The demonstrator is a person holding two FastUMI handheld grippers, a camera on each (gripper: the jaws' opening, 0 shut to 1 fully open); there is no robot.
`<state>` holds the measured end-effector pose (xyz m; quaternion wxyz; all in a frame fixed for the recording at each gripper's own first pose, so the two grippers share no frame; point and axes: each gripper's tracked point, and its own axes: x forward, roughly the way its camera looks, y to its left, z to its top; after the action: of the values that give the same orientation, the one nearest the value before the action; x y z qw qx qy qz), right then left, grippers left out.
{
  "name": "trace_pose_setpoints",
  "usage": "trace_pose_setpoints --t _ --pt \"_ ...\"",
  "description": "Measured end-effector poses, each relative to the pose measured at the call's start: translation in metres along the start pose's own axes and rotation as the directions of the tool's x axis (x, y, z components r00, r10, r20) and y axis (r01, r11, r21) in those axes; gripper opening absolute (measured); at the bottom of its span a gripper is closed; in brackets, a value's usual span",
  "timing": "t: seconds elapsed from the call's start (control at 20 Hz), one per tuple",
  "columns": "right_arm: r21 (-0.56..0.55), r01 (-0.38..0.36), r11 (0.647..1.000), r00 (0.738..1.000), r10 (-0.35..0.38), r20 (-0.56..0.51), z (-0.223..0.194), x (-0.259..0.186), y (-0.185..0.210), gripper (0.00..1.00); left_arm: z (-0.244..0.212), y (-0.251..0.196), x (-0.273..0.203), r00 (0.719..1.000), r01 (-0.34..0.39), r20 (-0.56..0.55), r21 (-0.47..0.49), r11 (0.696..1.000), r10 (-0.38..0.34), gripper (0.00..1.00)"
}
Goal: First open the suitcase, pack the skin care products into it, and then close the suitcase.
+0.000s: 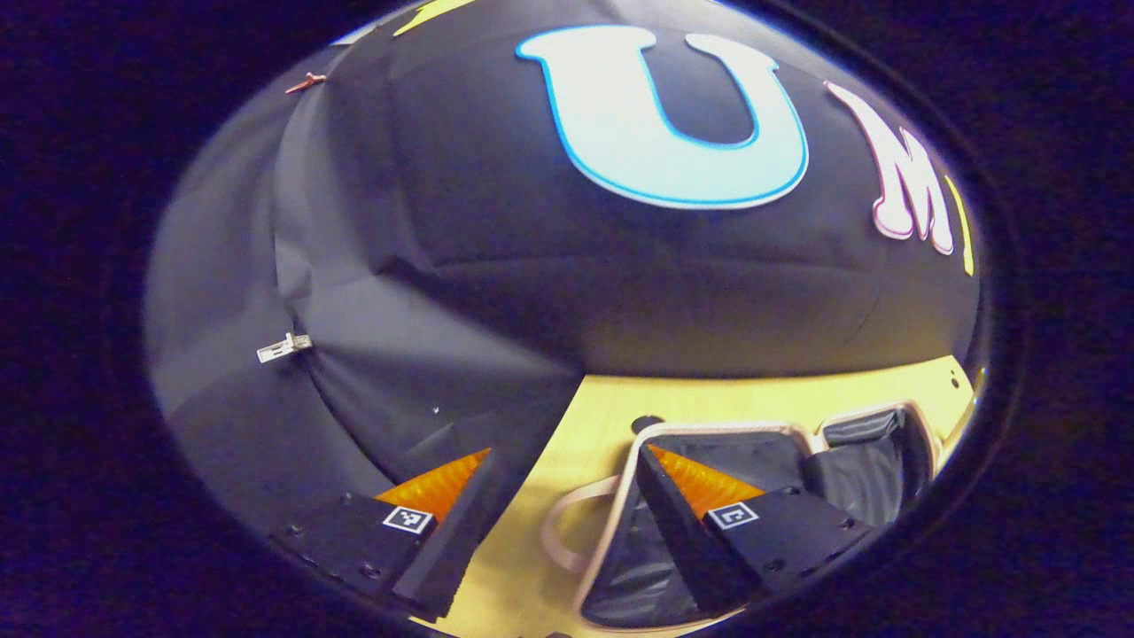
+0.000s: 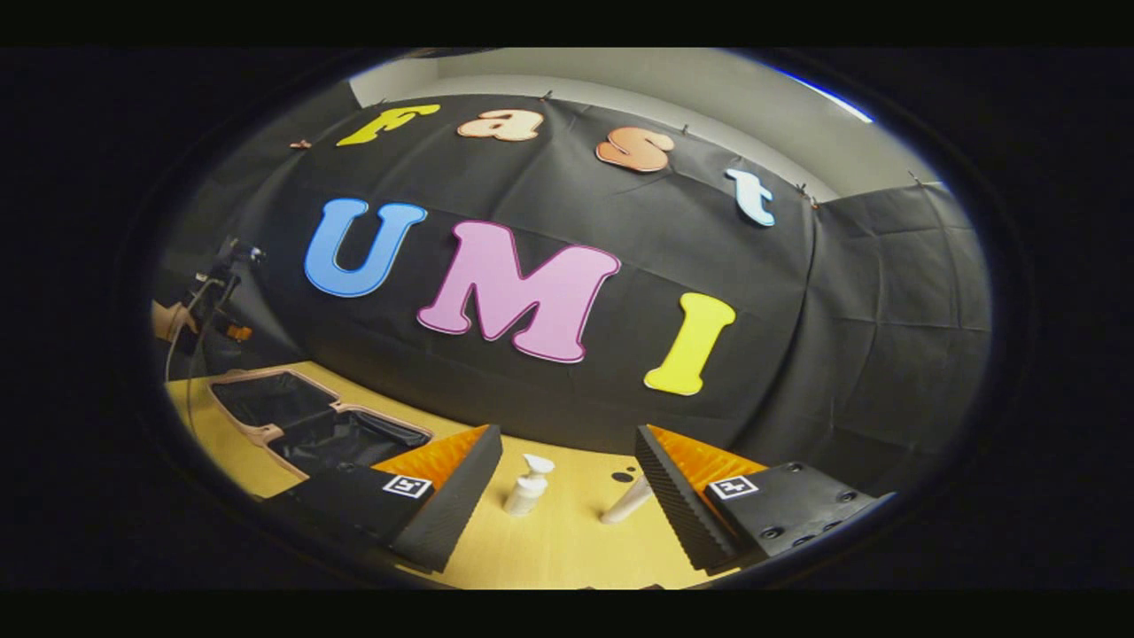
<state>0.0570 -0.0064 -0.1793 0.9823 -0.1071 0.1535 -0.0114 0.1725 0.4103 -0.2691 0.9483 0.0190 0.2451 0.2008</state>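
The suitcase lies flat and wide open on the wooden surface, its two halves side by side with the long axis running across the surface from the near left toward the cloth wall; both dark-lined halves look empty, and a pale carry handle loops out from its near edge. In the left gripper view the left gripper hangs just over the suitcase's corner, one finger above the lining, the other off over the bare surface, jaws spread apart and gripping nothing. To the right of the case, well apart from it, stand the skin care products: a white pump bottle upright, and a pale tube leaning, tilted to the right. Seen from the right gripper view, both sit between the parted jaws of the right gripper, ahead of the fingers and untouched. A small dark spot marks the surface just behind the tube. Far left, a hand holds the other gripper above the case.
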Motion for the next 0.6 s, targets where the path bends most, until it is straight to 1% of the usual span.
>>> trace_pose_setpoints --t 0.1,0.15,0.2,0.3,0.4,0.45,0.5,0.55,0.6 --pt "0.016 -0.016 1.000 1.000 0.016 0.003 -0.008 0.011 -0.009 0.97 0.016 -0.033 -0.030 0.997 0.018 0.070 -0.024 1.000 -0.016 0.97" --pt "0.025 -0.026 0.999 1.000 0.026 0.000 -0.015 0.015 -0.013 0.97 0.020 -0.056 -0.045 0.994 0.052 0.097 -0.028 0.998 -0.049 0.97" --pt "0.032 -0.031 0.999 0.999 0.030 0.010 -0.021 0.018 -0.019 0.97 0.023 -0.076 -0.061 0.990 0.058 0.133 -0.040 0.997 -0.053 0.97" --pt "0.046 -0.040 0.998 0.999 0.039 0.032 -0.036 0.024 -0.031 0.95 0.022 -0.114 -0.091 0.982 0.042 0.189 -0.066 0.997 -0.029 0.98" --pt "0.052 -0.048 0.997 0.999 0.047 0.025 -0.060 0.035 -0.042 0.97 0.009 -0.165 -0.119 0.973 0.064 0.227 -0.069 0.996 -0.047 0.97" --pt "0.052 -0.046 0.998 0.999 0.045 0.016 -0.073 0.039 -0.049 0.97 0.002 -0.195 -0.131 0.969 0.088 0.238 -0.060 0.994 -0.071 0.96" --pt "0.053 -0.032 0.998 0.999 0.032 0.004 -0.086 0.045 -0.059 0.97 -0.006 -0.230 -0.140 0.966 0.118 0.238 -0.072 0.990 -0.098 0.95" --pt "0.056 -0.024 0.998 1.000 0.024 -0.001 -0.097 0.049 -0.067 0.99 -0.018 -0.266 -0.151 0.965 0.167 0.218 -0.089 0.982 -0.144 0.95" --pt "0.066 -0.014 0.998 1.000 0.015 -0.019 -0.109 0.052 -0.075 0.97 -0.032 -0.299 -0.160 0.962 0.200 0.208 -0.112 0.973 -0.174 0.95"
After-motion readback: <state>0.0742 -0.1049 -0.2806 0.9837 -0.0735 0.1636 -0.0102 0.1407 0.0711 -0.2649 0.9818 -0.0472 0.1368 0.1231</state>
